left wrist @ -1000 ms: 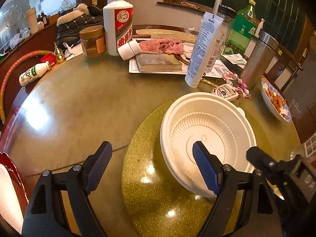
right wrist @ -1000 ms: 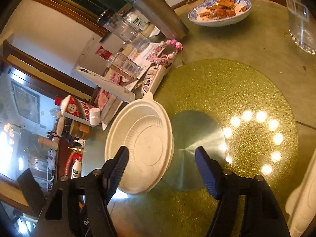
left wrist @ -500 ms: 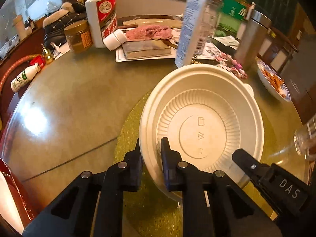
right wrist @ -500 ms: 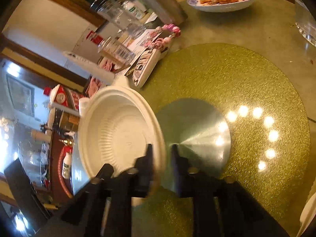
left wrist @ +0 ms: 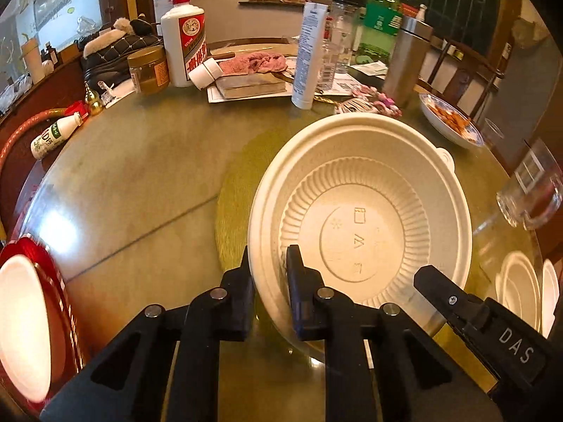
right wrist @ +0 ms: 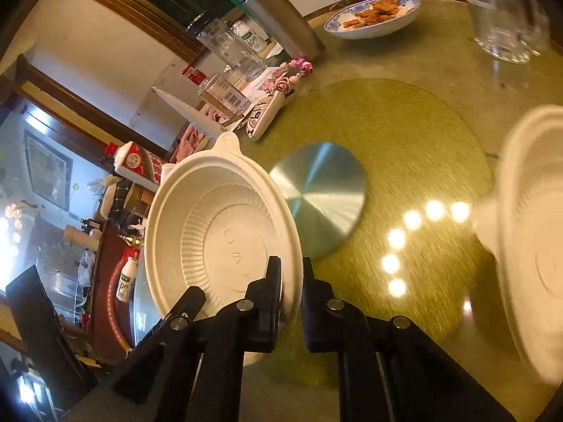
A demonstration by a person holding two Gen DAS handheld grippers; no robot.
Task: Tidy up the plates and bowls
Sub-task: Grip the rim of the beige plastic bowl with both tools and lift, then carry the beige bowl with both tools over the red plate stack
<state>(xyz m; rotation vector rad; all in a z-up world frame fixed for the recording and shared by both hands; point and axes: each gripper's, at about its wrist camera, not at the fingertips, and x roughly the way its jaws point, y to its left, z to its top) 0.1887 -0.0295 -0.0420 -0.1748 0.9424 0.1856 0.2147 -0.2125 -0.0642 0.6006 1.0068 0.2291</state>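
Observation:
A white disposable bowl (left wrist: pixel 359 211) with a ribbed inner wall hangs tilted over the round green mat (left wrist: pixel 239 176). My left gripper (left wrist: pixel 269 274) is shut on its near left rim, one finger inside and one outside. A black finger (left wrist: pixel 454 302) of the right gripper reaches the bowl's right rim in the left wrist view. The right wrist view shows the same bowl (right wrist: pixel 218 225) with my right gripper (right wrist: pixel 292 274) shut on its rim. A second white bowl (right wrist: pixel 531 239), blurred, stands at that view's right edge.
Across the back stand a white liquor bottle (left wrist: pixel 184 35), a white tube (left wrist: pixel 309 56), a steel flask (left wrist: pixel 404 59) and a jar (left wrist: pixel 147 70). A blue-patterned dish of food (right wrist: pixel 373 17) and a glass (left wrist: pixel 531 190) sit right. A red plate (left wrist: pixel 52 299) lies near left. A silver disc (right wrist: pixel 320 197) marks the mat's centre.
Both grippers went from open to shut on the bowl's rim. The bowl has come up off the mat and moved right with them. A second white bowl has entered the right wrist view.

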